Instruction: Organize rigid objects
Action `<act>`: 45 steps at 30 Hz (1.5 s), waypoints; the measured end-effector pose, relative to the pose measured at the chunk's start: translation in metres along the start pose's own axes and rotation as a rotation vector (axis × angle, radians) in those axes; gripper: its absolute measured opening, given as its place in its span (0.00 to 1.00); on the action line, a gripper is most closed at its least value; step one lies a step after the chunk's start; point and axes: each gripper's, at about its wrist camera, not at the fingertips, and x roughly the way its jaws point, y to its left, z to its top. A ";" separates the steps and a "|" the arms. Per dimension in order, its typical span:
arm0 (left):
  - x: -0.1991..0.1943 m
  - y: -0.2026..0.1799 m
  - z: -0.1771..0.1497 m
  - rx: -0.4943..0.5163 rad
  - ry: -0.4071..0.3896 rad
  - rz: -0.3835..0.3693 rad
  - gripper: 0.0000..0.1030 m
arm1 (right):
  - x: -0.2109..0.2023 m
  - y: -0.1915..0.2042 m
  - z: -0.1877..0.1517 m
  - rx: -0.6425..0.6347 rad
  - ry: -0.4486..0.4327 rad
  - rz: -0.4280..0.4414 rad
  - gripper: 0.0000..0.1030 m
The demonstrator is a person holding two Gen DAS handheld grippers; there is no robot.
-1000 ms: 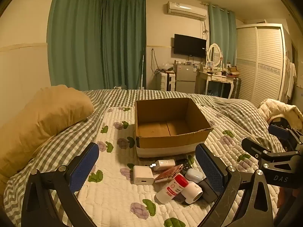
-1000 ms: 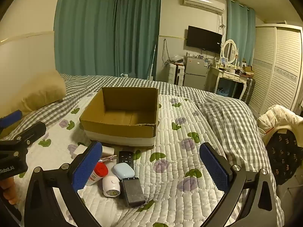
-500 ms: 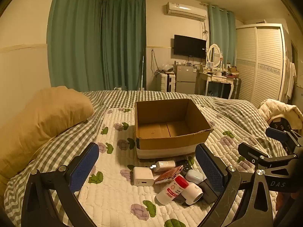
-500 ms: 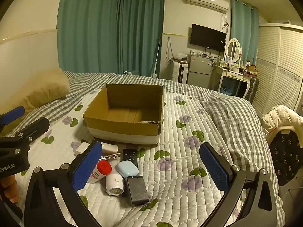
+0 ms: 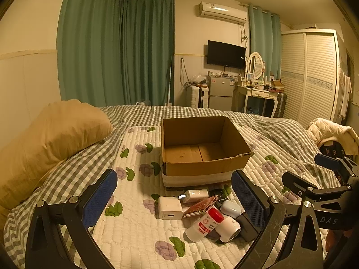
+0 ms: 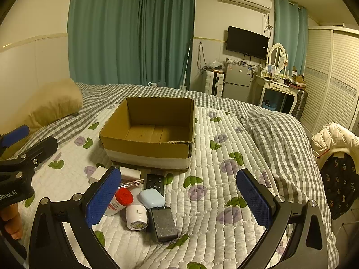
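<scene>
An open, empty cardboard box (image 5: 203,164) (image 6: 148,148) sits on the quilted bed. In front of it lies a cluster of small items: a white square charger (image 5: 169,208), a white power bank (image 5: 195,195), a patterned flat case (image 5: 200,206), a red-capped white bottle (image 5: 204,224) (image 6: 119,201), a white cylinder (image 5: 229,229) (image 6: 136,217), a pale blue case (image 5: 230,209) (image 6: 152,198), a black remote (image 6: 154,182) and a black adapter (image 6: 162,224). My left gripper (image 5: 174,199) is open above the cluster's left. My right gripper (image 6: 178,198) is open above its right.
A tan pillow (image 5: 51,139) lies on the left of the bed. A chair with a white jacket (image 6: 334,139) stands at the right bedside. Grey checked bedding (image 6: 276,130) surrounds the quilt. Wardrobe, dressing table and curtains stand at the far wall.
Both grippers have drifted slightly back and up, so the box and items sit a little lower in view. Nothing was grasped or moved.
</scene>
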 end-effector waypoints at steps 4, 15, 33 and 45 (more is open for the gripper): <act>-0.001 0.000 -0.001 0.001 0.005 0.001 1.00 | 0.000 0.000 -0.001 0.000 0.002 -0.003 1.00; 0.002 0.000 -0.003 0.003 0.013 0.000 1.00 | 0.002 0.000 -0.004 0.003 0.011 -0.003 1.00; 0.002 0.000 -0.003 0.002 0.015 0.001 1.00 | 0.004 0.000 -0.006 0.007 0.017 -0.001 1.00; 0.002 0.000 -0.003 0.003 0.017 0.000 1.00 | 0.005 0.000 -0.007 0.008 0.021 0.000 1.00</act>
